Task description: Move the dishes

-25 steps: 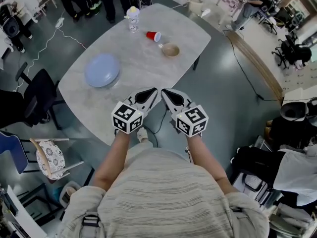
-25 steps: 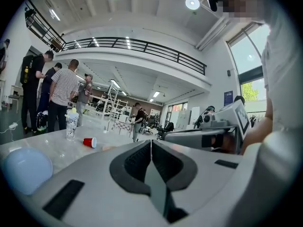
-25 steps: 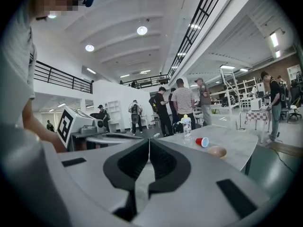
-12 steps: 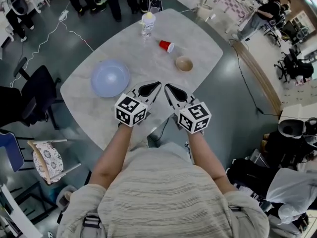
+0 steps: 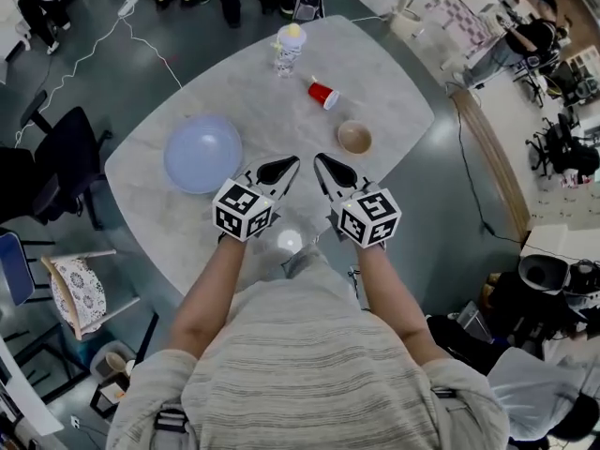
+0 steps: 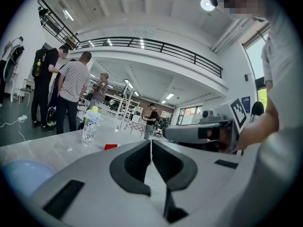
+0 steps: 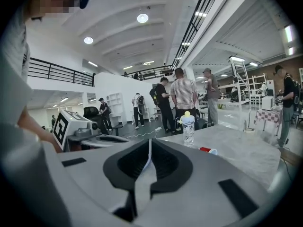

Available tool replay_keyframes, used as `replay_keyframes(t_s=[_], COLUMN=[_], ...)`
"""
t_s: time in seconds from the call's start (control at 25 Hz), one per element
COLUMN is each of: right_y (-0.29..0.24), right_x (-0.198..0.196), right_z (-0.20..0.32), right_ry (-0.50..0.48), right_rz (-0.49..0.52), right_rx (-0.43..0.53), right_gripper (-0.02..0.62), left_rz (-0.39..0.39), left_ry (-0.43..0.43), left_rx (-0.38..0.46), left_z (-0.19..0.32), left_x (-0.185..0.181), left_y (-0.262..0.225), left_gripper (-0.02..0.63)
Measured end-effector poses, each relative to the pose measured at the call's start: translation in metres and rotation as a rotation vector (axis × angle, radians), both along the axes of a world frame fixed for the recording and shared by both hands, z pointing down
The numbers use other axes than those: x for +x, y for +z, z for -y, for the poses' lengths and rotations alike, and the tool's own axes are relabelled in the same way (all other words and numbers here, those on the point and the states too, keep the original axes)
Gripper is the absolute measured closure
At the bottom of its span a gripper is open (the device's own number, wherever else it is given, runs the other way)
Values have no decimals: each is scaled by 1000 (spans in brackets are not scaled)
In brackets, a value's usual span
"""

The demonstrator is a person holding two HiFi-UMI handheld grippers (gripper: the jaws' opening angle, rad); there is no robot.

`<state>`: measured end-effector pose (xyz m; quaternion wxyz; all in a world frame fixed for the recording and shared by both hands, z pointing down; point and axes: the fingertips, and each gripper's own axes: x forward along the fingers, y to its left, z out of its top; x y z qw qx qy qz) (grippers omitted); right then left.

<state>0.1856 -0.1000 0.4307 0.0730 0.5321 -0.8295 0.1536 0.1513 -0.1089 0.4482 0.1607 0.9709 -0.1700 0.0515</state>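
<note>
In the middle of the head view, a pale grey marbled table with rounded corners (image 5: 389, 82) lies diagonally across a dark floor. On it, left of centre, sits a wide, shallow, light blue dish (image 5: 202, 153); right of centre sits a small round tan bowl (image 5: 354, 138), well apart from the dish. Above the bowl a red plastic cup (image 5: 322, 94) lies on its side; near the table's upper edge stands a clear plastic bottle with a pale yellow top (image 5: 289, 48).

At the table's lower edge, a person in a striped grey top holds two grey grippers side by side, each carrying a cube with square black-and-white markers. The left gripper (image 5: 294, 160) points up the frame, its tip just right of the blue dish and touching nothing; its own view shows the jaws pressed together, empty. The right gripper (image 5: 318, 158) sits below the tan bowl, apart from it; its jaws are likewise clenched on nothing.

Several people stand beyond the table at the top of the frame.
</note>
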Motion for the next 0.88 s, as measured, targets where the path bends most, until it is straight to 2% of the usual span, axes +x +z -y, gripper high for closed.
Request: replay_keyframes(t_s=[0.36, 0.6, 0.68, 0.76, 0.88], right_y=[40, 57, 63, 72, 85], right_x=[48, 76, 83, 89, 98], right_z=[73, 115, 126, 138, 154], right_ry=[-101, -132, -134, -132, -120], right_rz=[22, 48, 54, 59, 57], right_rx=[-70, -101, -117, -140, -172], right_gripper=[575, 572, 552, 500, 488], left_rz=[65, 94, 108, 117, 129], left_ry=[-111, -159, -166, -176, -183], left_rx=[-66, -72, -72, -79, -94], left_z=[60, 91, 102, 114, 129], left_x=[37, 71, 82, 90, 99], left_y=[45, 59, 64, 70, 79], left_gripper=[583, 583, 583, 583, 583])
